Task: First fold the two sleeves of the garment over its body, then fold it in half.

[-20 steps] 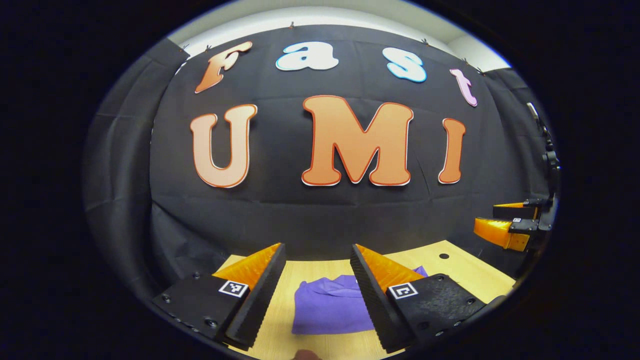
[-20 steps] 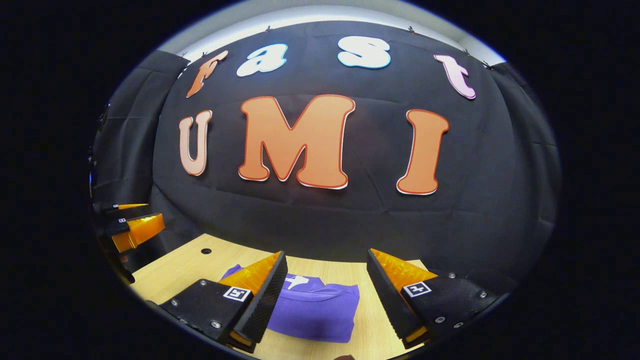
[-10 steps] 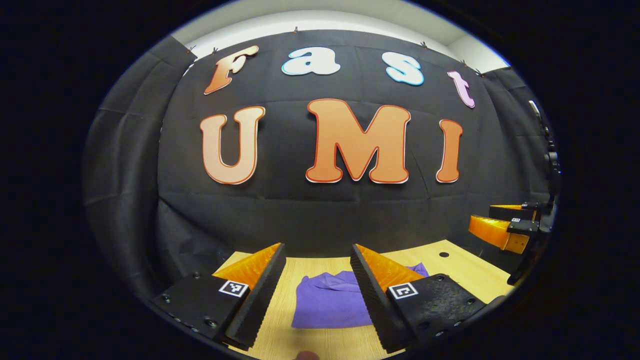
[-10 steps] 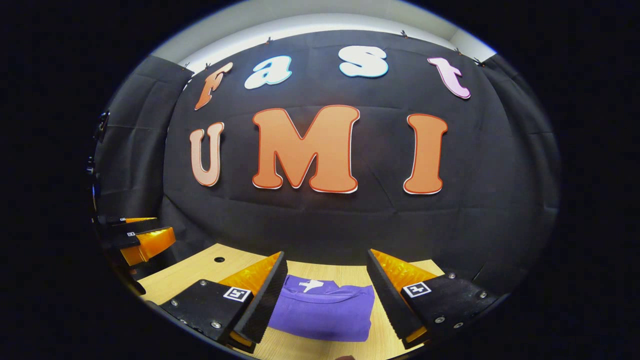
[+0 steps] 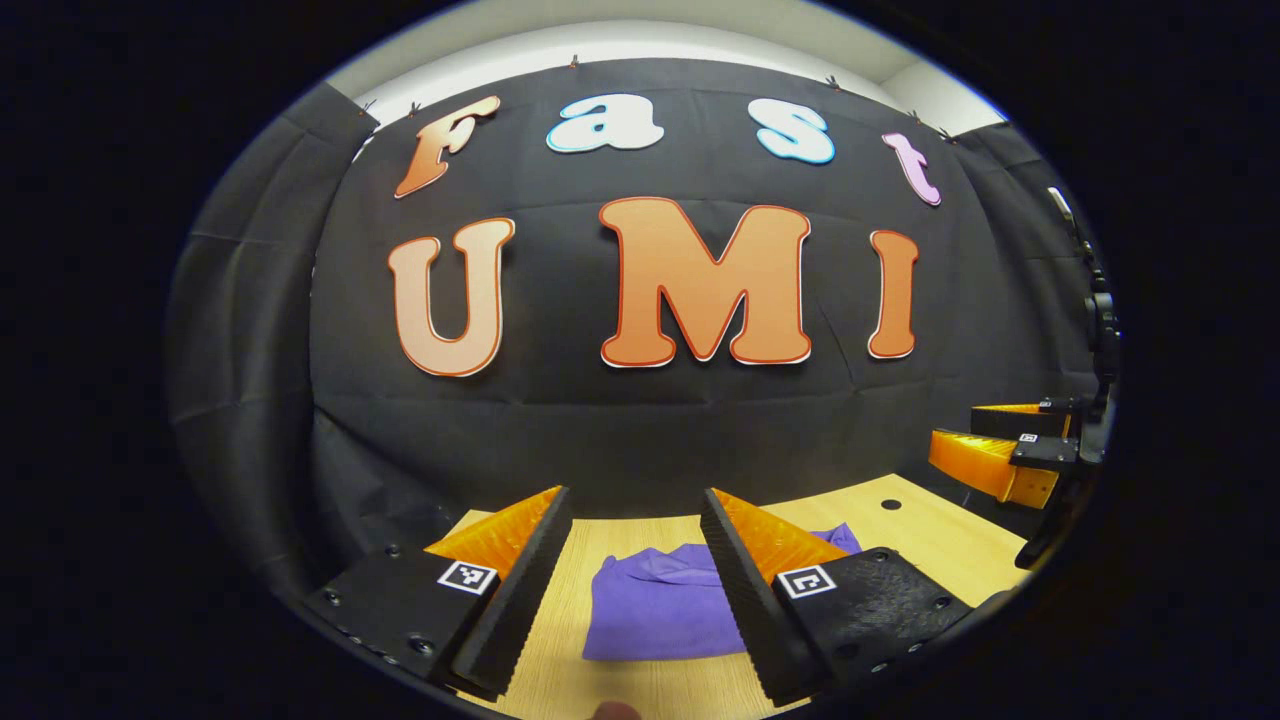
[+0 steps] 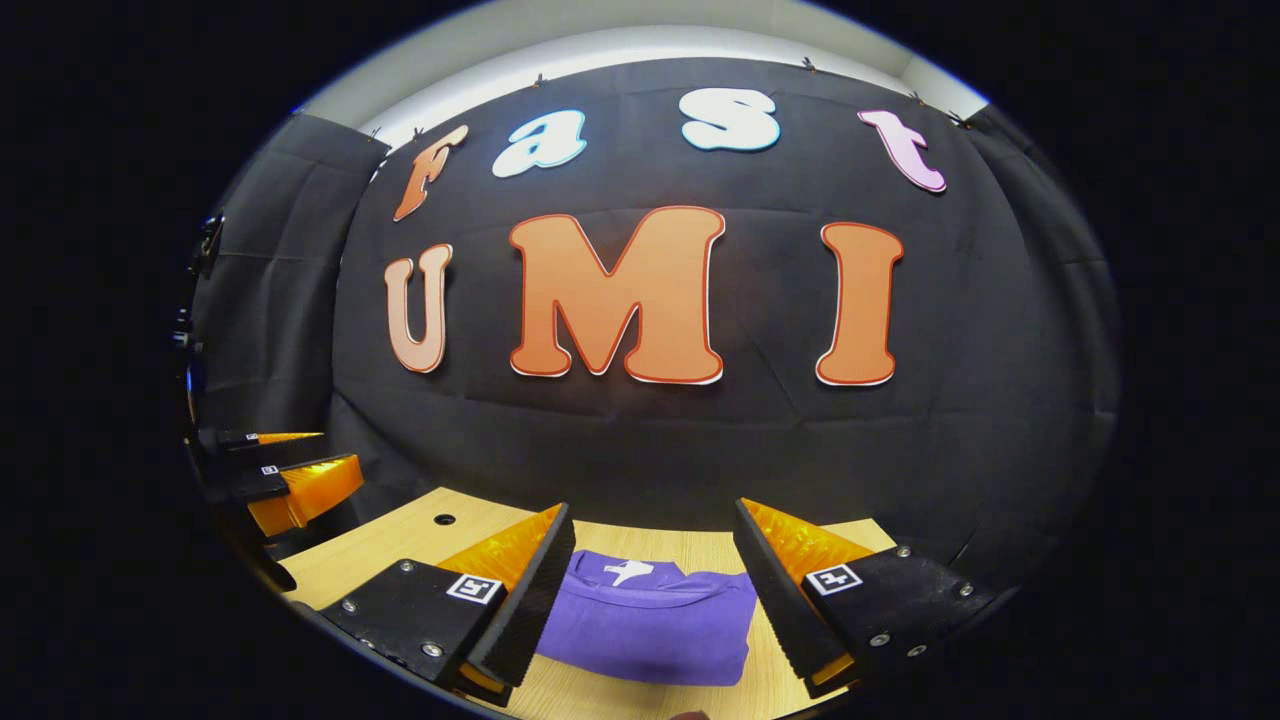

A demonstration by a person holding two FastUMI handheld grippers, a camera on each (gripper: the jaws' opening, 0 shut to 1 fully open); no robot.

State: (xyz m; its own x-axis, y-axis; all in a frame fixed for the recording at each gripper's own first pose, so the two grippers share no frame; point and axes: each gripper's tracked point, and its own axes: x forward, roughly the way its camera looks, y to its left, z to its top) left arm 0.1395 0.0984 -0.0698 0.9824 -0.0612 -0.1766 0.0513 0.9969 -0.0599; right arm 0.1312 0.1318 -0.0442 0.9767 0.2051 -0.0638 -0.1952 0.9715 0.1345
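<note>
The left gripper is held level, its jaws spread wide with nothing between them, the orange-backed black fingers pointing to the far side. The right gripper is posed the same way, jaws wide apart and empty. Each is seen from the other's camera, hanging off to the side: the right one at the right, the left one at the left.

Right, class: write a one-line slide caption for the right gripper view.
Open right gripper poised above folded purple cloth garment on light wooden table.
</note>
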